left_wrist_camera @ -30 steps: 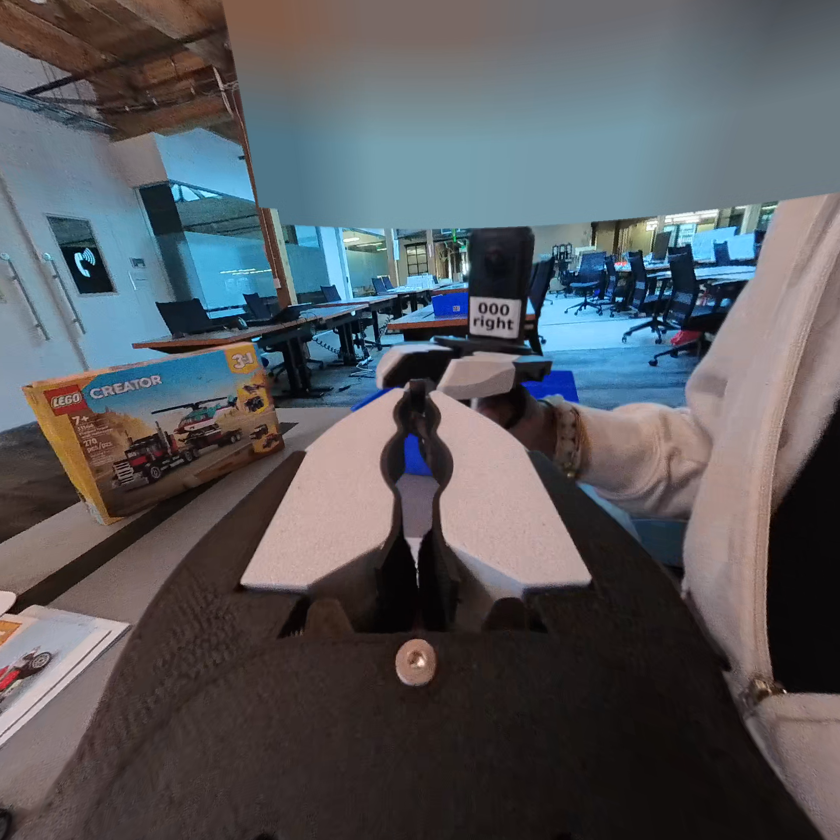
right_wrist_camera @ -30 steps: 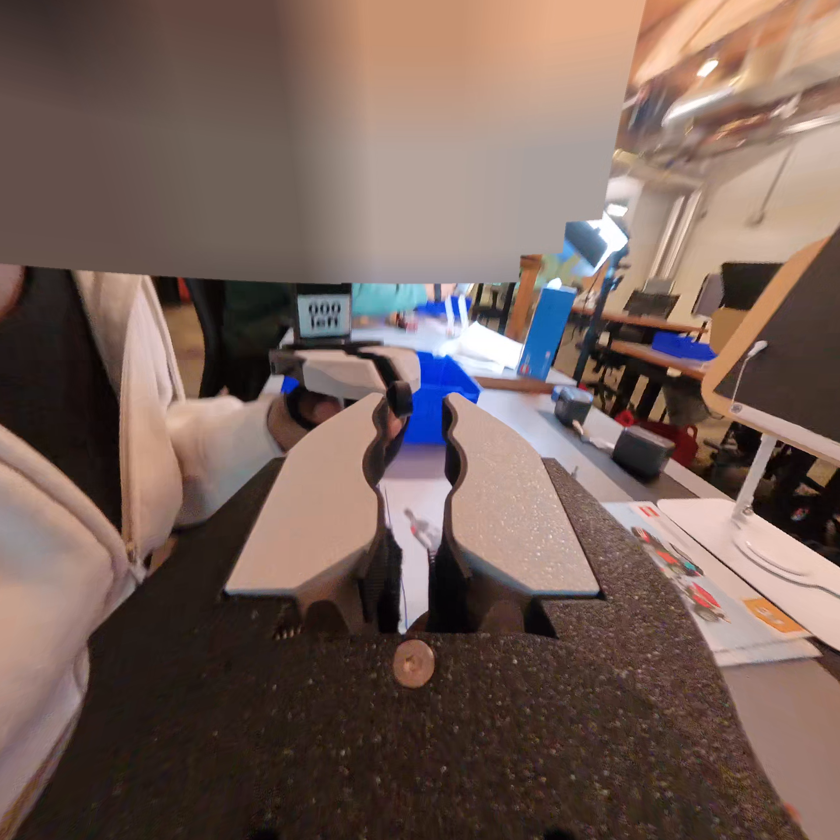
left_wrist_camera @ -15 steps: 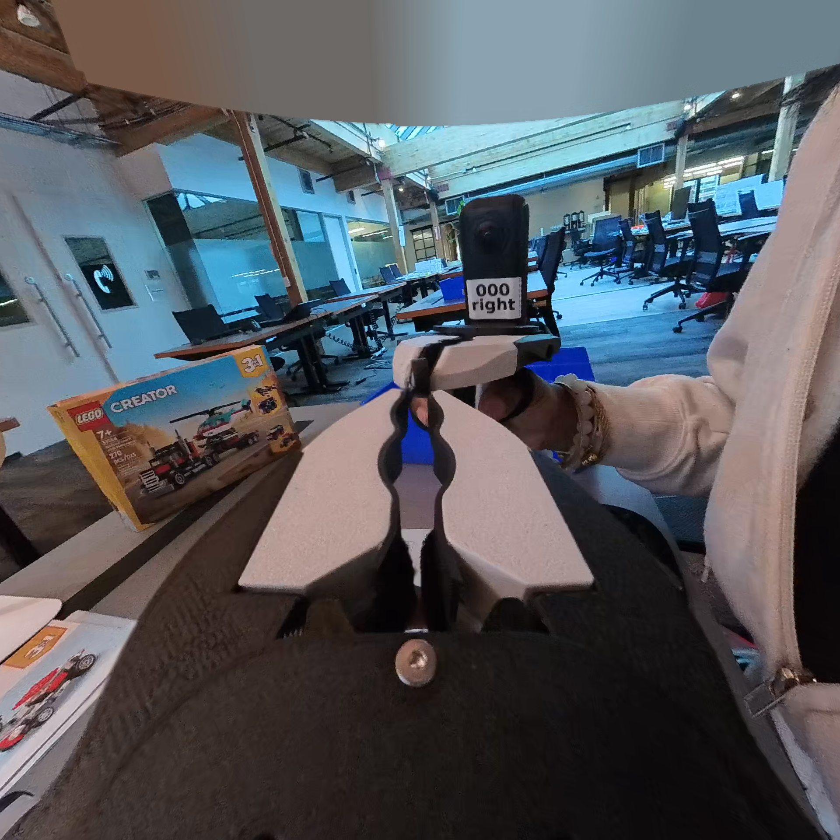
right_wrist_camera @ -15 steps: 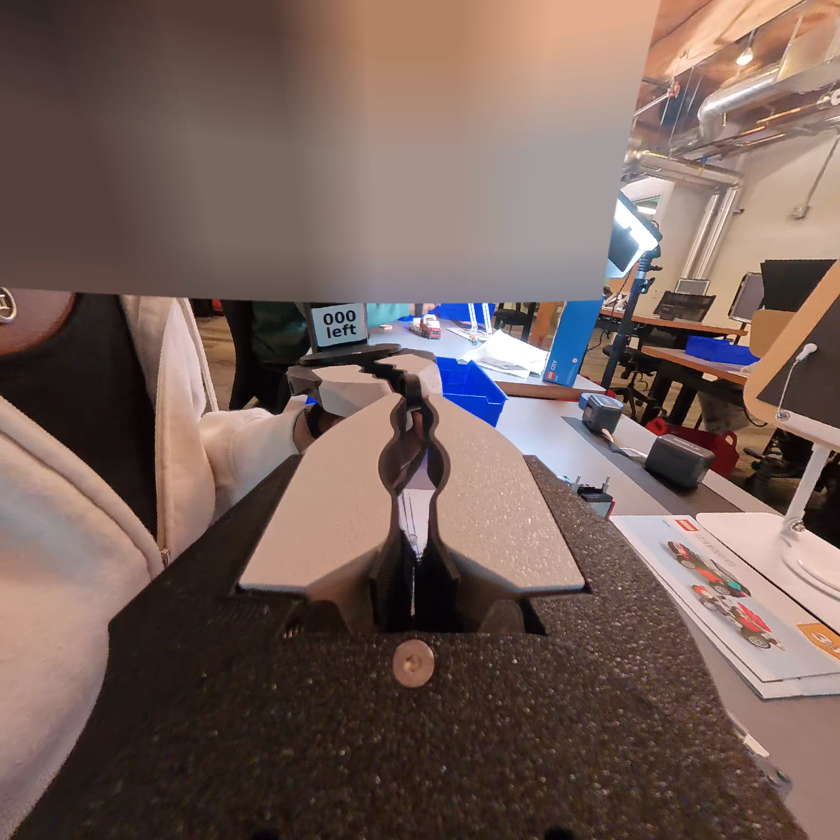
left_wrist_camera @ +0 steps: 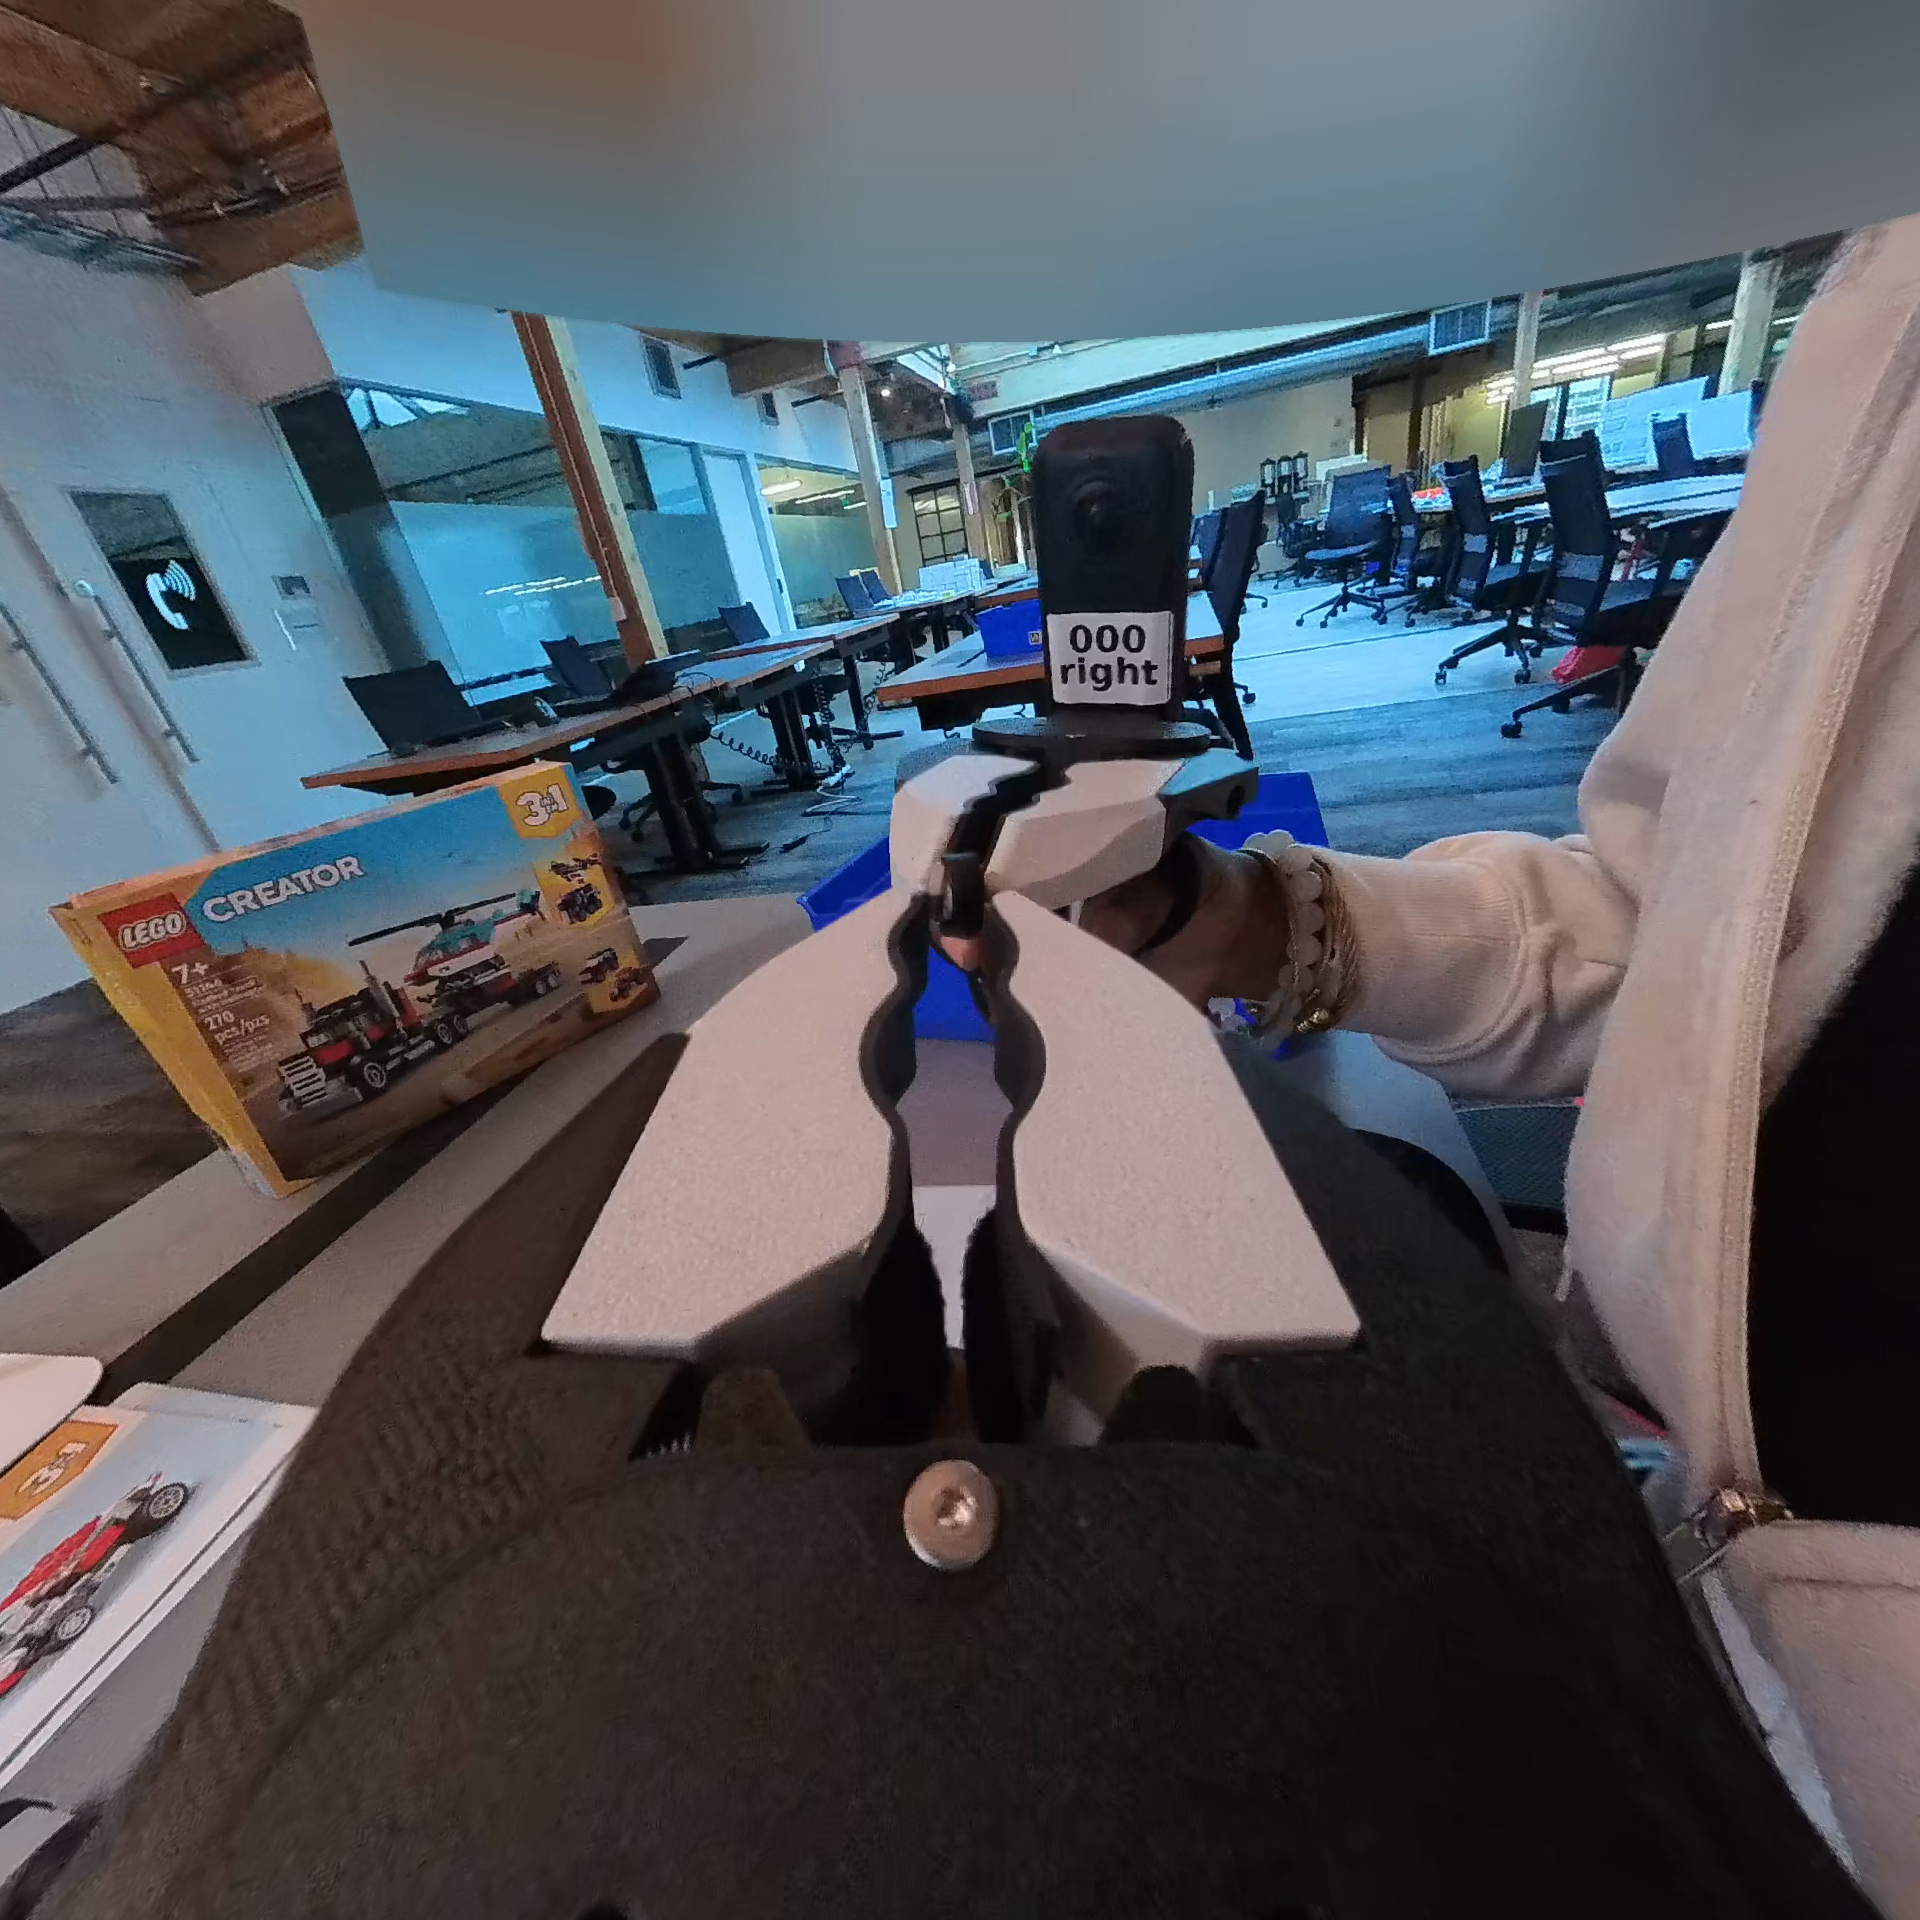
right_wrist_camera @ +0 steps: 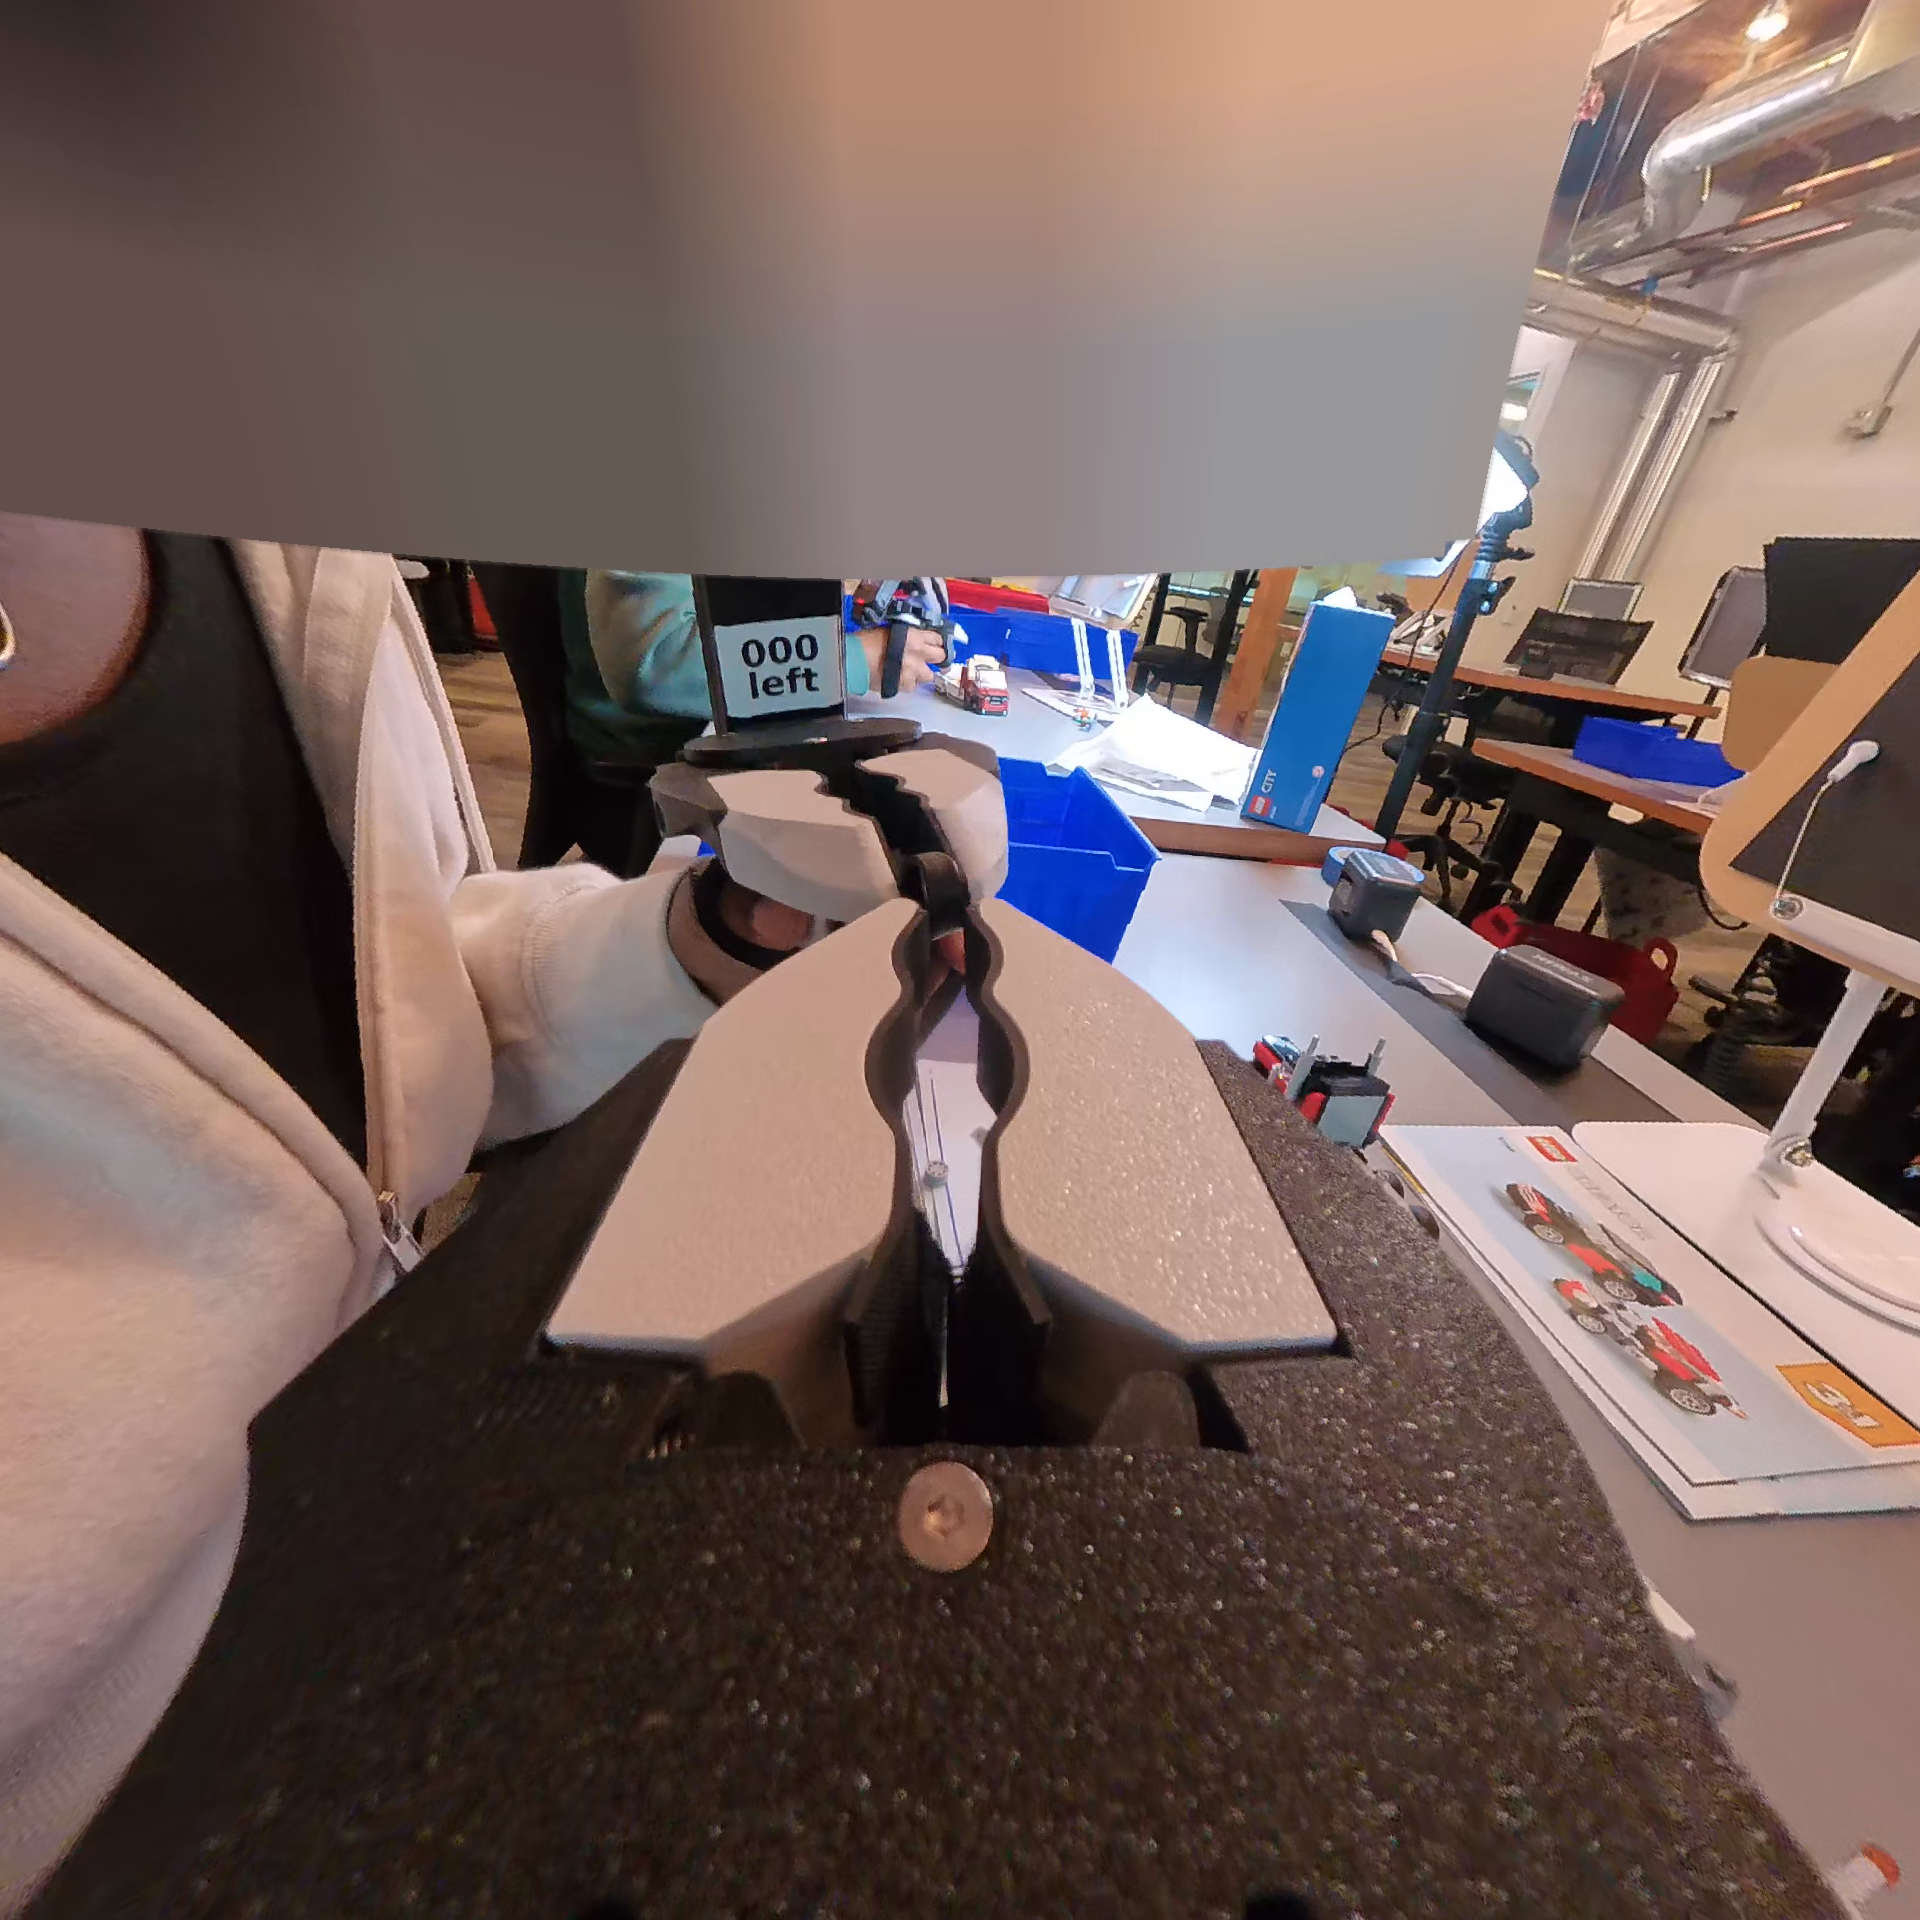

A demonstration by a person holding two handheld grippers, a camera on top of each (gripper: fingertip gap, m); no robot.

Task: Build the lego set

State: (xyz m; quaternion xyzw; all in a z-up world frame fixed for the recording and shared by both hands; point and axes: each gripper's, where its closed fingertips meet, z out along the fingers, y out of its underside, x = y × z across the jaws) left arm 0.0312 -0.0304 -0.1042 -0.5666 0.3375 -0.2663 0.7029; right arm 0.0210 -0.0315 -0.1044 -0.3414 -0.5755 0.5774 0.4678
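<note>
Tabletop (right_wrist_camera: 1226,935) below — small black piece (right_wrist_camera: 940,883) pinched between both grippers' fingers (right_wrist_camera: 1101,1143).

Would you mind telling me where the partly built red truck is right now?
In the right wrist view, the partly built red truck sits on the grey table, right of the right gripper, just beyond the instruction booklet.

Open office: desks (left_wrist_camera: 582,732), black chairs (left_wrist_camera: 1569,582), white walls (left_wrist_camera: 94,416)

Open office, desks (left_wrist_camera: 582,738), swivel chairs (left_wrist_camera: 1569,582)
</note>
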